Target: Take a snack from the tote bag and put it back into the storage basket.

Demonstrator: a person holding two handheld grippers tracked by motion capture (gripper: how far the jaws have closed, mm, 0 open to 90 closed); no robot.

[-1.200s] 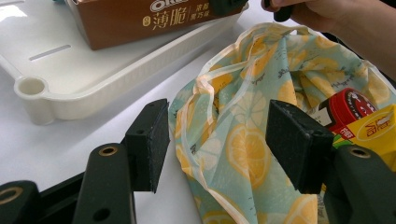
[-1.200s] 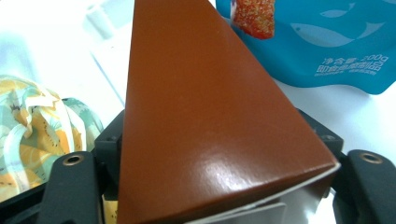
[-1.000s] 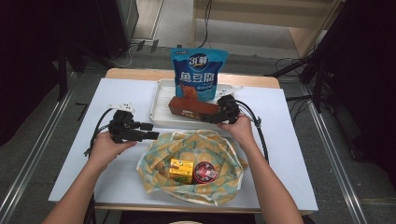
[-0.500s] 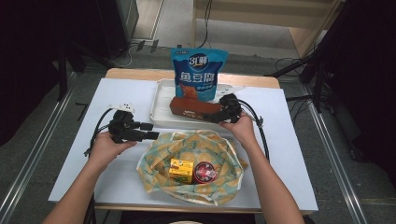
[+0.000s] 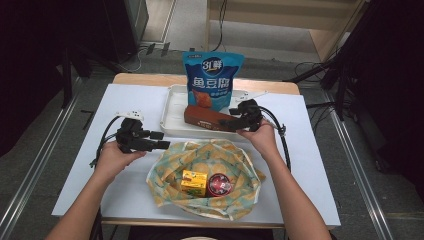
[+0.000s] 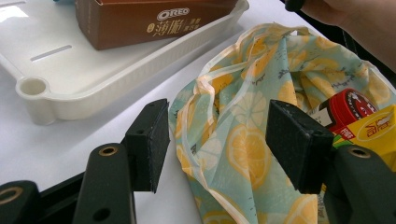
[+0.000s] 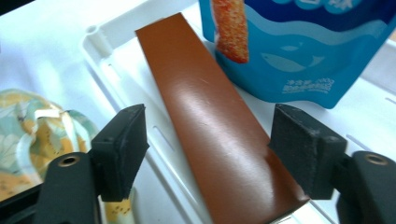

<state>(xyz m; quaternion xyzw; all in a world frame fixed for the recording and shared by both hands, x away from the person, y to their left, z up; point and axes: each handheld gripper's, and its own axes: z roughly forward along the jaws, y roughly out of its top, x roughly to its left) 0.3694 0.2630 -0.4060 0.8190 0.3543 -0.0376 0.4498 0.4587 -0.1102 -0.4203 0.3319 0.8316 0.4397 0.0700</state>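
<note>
The brown cookie box (image 5: 210, 118) lies flat along the near rim of the white tray (image 5: 172, 120), at 12 o'clock from the lemon-print bag (image 5: 200, 165). A blue snack pouch (image 5: 212, 80) crowds its far side. The right gripper (image 7: 208, 149) straddles the box's glossy end, jaws apart and just closing slightly, pads not touching it. The left gripper (image 6: 219, 144) hovers with jaws apart at the bag's 9 o'clock edge, bare table beyond.

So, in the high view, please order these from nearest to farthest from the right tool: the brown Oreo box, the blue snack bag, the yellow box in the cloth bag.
1. Brown Oreo box: in the white tray, right at the right tool.
2. Blue snack bag: standing at the tray's back.
3. Yellow box: in the lemon-print cloth bag, toward the person.
</note>
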